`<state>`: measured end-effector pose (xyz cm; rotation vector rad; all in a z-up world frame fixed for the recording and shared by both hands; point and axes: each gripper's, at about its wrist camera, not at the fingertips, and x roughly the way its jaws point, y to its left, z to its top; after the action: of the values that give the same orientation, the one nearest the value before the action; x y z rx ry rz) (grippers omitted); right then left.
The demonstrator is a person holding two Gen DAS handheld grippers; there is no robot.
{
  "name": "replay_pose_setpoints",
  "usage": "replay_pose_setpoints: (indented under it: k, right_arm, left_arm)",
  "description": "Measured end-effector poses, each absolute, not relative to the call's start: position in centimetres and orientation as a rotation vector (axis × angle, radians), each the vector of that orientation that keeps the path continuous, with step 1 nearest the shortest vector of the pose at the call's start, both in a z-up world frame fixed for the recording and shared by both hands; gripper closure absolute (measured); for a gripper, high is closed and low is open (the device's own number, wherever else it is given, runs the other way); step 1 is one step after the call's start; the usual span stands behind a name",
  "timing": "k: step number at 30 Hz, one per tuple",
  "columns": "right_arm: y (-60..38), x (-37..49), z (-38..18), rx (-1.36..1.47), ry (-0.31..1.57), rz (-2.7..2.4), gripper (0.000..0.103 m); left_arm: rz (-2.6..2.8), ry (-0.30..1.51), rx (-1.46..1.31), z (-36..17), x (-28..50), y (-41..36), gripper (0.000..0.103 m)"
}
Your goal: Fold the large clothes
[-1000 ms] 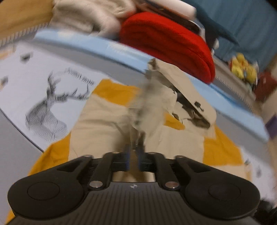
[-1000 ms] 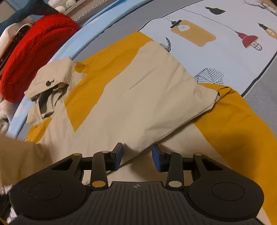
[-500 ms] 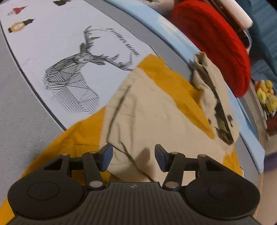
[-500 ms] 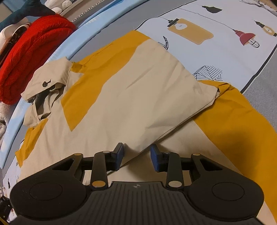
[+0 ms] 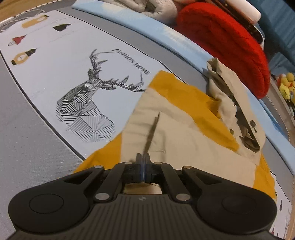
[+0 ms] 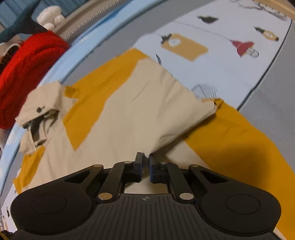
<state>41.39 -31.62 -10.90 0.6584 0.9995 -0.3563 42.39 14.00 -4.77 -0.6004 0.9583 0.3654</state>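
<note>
A beige and mustard-yellow jacket lies spread on the printed bedsheet, its hood bunched at the far end. My left gripper is shut on a pinched ridge of the beige cloth, which runs away from the tips. In the right wrist view the same jacket has a beige sleeve folded across its body. My right gripper is shut on the beige cloth at the near edge of that fold. The hood lies at the far left.
A red knitted garment and a grey-white bundle lie beyond the light blue edge of the bed. The sheet shows a deer print left of the jacket. Lamp prints lie right of the jacket.
Both grippers were open half a second ago and have shut on the beige cloth. The left one let go of the cloth it held a second ago and came down low.
</note>
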Motion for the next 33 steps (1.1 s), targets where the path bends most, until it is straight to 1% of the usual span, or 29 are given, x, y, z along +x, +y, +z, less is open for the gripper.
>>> replay_pose_setpoints:
  k: [1,2,3,6,7,10,12,13,16,19,23,25,29,33]
  right_arm:
    - [-31.5,41.4,-11.0,0.655,1.008,-0.364,0.088]
    - [-31.4,41.3,-10.9,0.643,1.010,-0.373,0.081]
    - [-31.1,41.2,-10.5,0.620,1.001,-0.380,0.078]
    - [-30.0,40.8,-9.1,0.551,0.945,-0.367,0.075]
    - [-29.6,40.7,-8.6,0.534,0.925,-0.363,0.075]
    - [-29.2,40.6,-7.5,0.465,0.867,-0.382,0.075]
    - [-29.3,40.6,-7.0,0.449,0.822,-0.378,0.075]
    - [-29.6,40.6,-6.7,0.465,0.785,-0.356,0.075]
    - [-30.5,41.0,-6.7,0.511,0.728,-0.279,0.067]
    - [-31.7,41.8,-7.8,0.531,0.769,-0.302,0.064]
    - [-33.4,42.9,-10.9,0.568,0.953,-0.350,0.063]
    - [-34.1,42.6,-11.6,0.598,1.005,-0.398,0.063]
    - [-33.8,42.7,-9.7,0.574,0.958,-0.365,0.062]
    - [-32.2,42.7,-7.6,0.459,0.901,-0.319,0.061]
  left_arm:
    - [0.351,0.946,-0.587,-4.4,42.4,13.8,0.103]
    - [0.330,0.930,-0.573,-4.1,42.5,13.5,0.103]
    - [0.302,0.914,-0.554,-3.7,42.6,13.1,0.103]
    - [0.229,0.903,-0.514,-3.4,43.1,11.9,0.100]
    - [0.218,0.916,-0.513,-3.7,43.2,11.6,0.097]
    - [0.217,1.016,-0.528,-6.0,43.8,11.4,0.080]
    - [0.261,1.104,-0.572,-8.1,43.7,12.0,0.082]
    - [0.276,1.117,-0.593,-8.5,43.5,12.2,0.082]
    - [0.274,1.097,-0.568,-7.3,43.5,12.0,0.081]
    - [0.256,1.045,-0.537,-5.9,43.4,11.6,0.079]
    - [0.280,1.030,-0.503,-5.3,43.6,11.3,0.079]
    - [0.294,1.013,-0.466,-4.9,43.5,11.0,0.079]
    - [0.299,0.993,-0.420,-4.6,43.8,11.0,0.079]
    - [0.309,0.999,-0.412,-4.7,43.6,11.0,0.079]
